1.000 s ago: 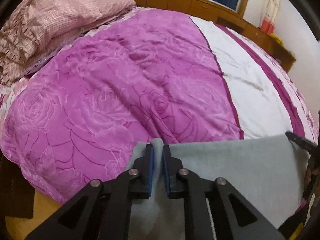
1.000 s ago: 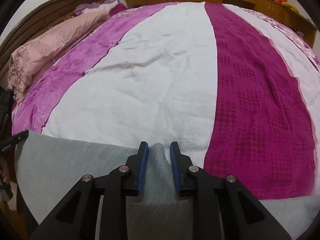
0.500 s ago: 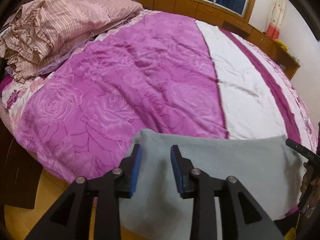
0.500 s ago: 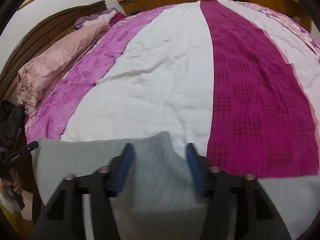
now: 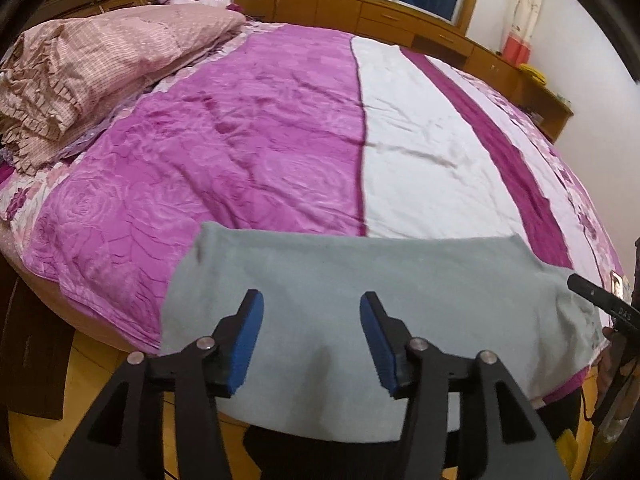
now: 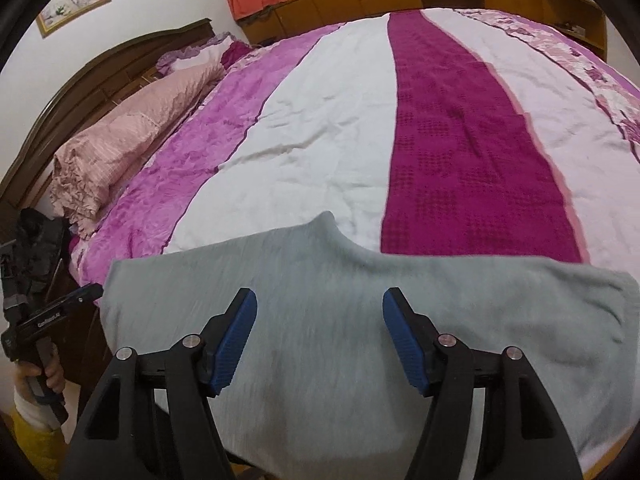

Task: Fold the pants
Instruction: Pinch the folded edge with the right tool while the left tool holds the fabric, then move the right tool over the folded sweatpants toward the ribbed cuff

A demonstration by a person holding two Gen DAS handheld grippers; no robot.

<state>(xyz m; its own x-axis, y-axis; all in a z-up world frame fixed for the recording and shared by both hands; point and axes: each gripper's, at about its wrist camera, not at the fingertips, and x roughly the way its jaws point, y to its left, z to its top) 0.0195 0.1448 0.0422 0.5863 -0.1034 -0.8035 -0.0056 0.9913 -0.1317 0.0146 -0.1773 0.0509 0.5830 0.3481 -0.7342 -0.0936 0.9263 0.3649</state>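
Note:
The grey pants (image 5: pixel 360 280) lie flat across the near edge of the bed, partly hanging over it. My left gripper (image 5: pixel 311 338) is open and empty, raised above the pants' left part. In the right wrist view the pants (image 6: pixel 320 300) spread wide, with a small peak at the far edge. My right gripper (image 6: pixel 319 338) is open and empty above them. Each gripper shows at the edge of the other's view: the right one (image 5: pixel 600 304), the left one (image 6: pixel 52 312).
The bed (image 6: pixel 460 120) has a cover in pink, white and magenta stripes. A folded pink quilt (image 5: pixel 80 68) lies at the head end on the left. Wooden cabinets (image 5: pixel 400 12) line the far wall. Wooden floor (image 5: pixel 92 380) shows below the bed edge.
Both grippers were shut on the pants' edge a second ago. They have opened, let the pants drop onto the bed, and pulled back and up.

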